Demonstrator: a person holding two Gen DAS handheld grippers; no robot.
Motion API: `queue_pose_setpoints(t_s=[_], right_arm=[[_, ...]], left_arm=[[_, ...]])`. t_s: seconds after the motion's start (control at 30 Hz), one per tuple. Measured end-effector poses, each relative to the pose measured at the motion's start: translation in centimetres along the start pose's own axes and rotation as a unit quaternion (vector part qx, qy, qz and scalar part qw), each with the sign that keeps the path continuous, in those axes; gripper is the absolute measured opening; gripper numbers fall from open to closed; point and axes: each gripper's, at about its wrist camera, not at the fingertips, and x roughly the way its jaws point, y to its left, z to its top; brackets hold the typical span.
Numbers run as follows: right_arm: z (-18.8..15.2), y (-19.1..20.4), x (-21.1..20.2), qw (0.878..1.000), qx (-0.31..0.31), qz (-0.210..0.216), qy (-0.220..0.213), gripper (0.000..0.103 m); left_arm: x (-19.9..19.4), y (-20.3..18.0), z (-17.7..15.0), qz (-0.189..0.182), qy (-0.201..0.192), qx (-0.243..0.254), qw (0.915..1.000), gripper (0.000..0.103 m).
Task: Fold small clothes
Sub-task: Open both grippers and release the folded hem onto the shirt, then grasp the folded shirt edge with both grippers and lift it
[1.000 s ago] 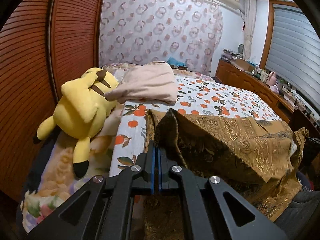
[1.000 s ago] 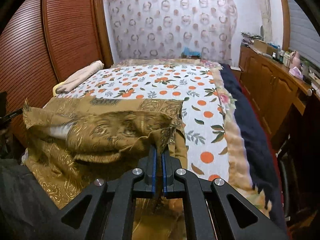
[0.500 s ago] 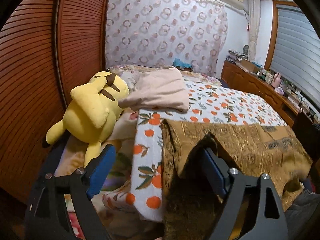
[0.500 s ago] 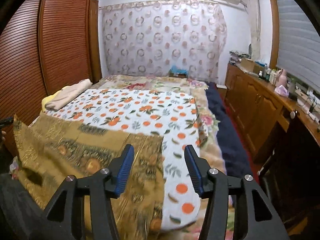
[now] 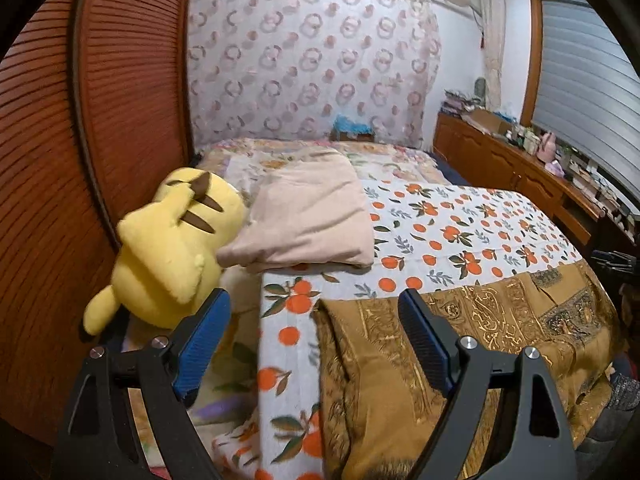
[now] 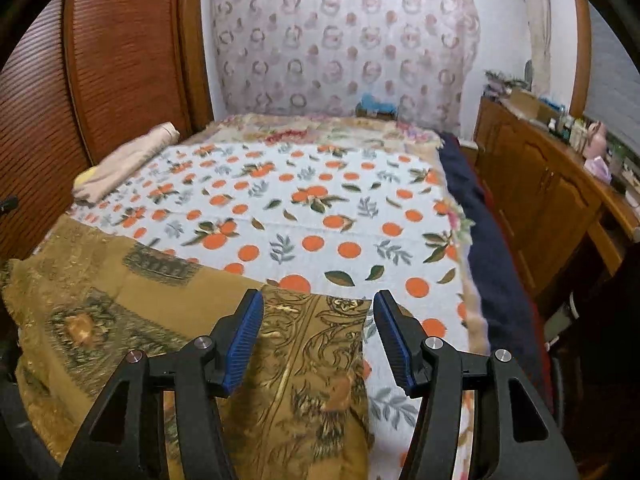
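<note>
A brown cloth with gold patterns [image 5: 500, 320] lies spread across the near end of the bed, one edge folded over. My left gripper [image 5: 312, 300] hovers open above the cloth's left edge and nothing sits between its blue pads. In the right wrist view the same cloth [image 6: 120, 292] spreads to the left. My right gripper [image 6: 318, 298] hangs over its right corner with its jaws opening. The corner lies below the gap, and the pads do not press on it.
The bed carries an orange-print sheet [image 6: 320, 208]. A folded beige cloth [image 5: 312, 220] and a yellow plush toy [image 5: 172, 248] lie at its left side by the slatted wooden wardrobe [image 5: 100, 120]. A dark blue blanket [image 6: 480, 220] and a wooden cabinet [image 6: 540, 184] run along the right.
Both grippers were shut on raised folds of the brown cloth. They have let go and drawn back, and the cloth has dropped flat onto the bed.
</note>
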Motion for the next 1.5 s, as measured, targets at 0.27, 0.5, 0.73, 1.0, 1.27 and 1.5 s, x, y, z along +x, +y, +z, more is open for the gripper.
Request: queue_pose_setpoints(t_s=[0.27,0.5,0.73,1.0,1.27,1.5], right_arm=[[-0.4,-1.9,2.9,0.999,0.026,0.004,0.046,0.059],[-0.5,-1.9,3.9,0.998,0.031,0.010,0.054,0.059],[-0.5,-1.6,4.6,0.998,0.023,0.009,0.058,0.059],[-0.9,0.7,4.3,0.997,-0.032,0.027,0.063,0.020],[-0.8,1.8,-0.2,0.999,-0.038,0.029,-0.009,0.009],[1.5,2.4,-9.0,0.993,-0.047,0.030,-0.106,0.009]], left_arm=[[6.1,-0.1,-0.7,-0.025,0.090,-0.007,0.9956,0.086],[9.1,-1.0,-1.1,-0.035,0.135,0.009,0.9901,0.080],[10.5,-2.3,-1.6,-0.038,0.159,0.043,0.9857,0.057],[10.0,-2.7,-1.4,-0.053,0.148,0.048,0.9864,0.006],[3.7,-3.8,0.9,-0.079,0.052,0.041,0.9947,0.005],[-3.3,-5.2,4.4,-0.086,-0.049,0.035,0.9945,0.005]])
